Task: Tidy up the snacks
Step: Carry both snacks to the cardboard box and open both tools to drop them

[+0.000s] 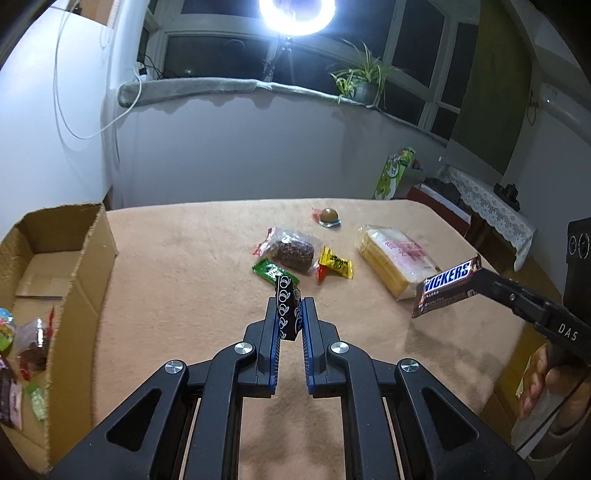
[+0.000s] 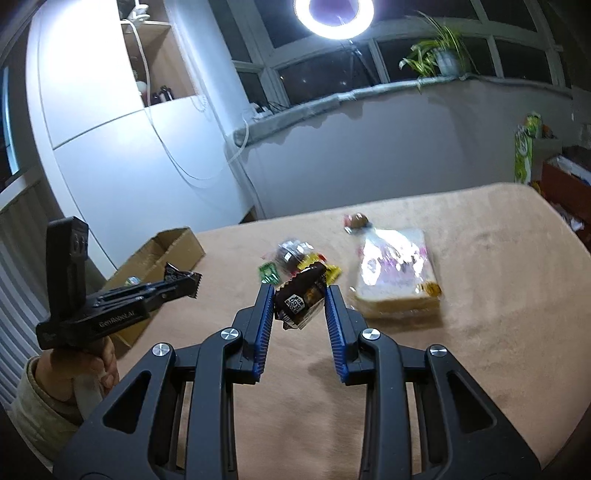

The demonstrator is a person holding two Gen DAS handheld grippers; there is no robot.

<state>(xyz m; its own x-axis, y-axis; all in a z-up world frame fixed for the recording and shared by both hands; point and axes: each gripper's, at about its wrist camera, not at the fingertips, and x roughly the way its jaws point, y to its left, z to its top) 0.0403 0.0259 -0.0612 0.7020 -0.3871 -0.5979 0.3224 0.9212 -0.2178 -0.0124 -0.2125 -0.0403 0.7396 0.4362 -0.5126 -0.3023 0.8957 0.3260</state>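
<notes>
My left gripper (image 1: 290,306) is shut on a small black packet with white rings (image 1: 287,308), held upright above the beige table (image 1: 184,277). To its right, my right gripper (image 1: 476,280) is shut on a Snickers bar (image 1: 448,286), lifted off the table. In the right wrist view the Snickers bar (image 2: 301,299) sits end-on between the blue pads of my right gripper (image 2: 300,291). My left gripper (image 2: 188,286) shows at the left with the black packet (image 2: 181,275). A cardboard box (image 1: 85,251) with several snacks inside stands at the table's left edge.
On the table lie a dark cake in clear wrap (image 1: 295,251), a green packet (image 1: 271,271), a yellow candy (image 1: 336,264), a brown wrapped ball (image 1: 328,214) and a sliced bread pack (image 1: 397,258). A ring light (image 1: 297,14) glares behind.
</notes>
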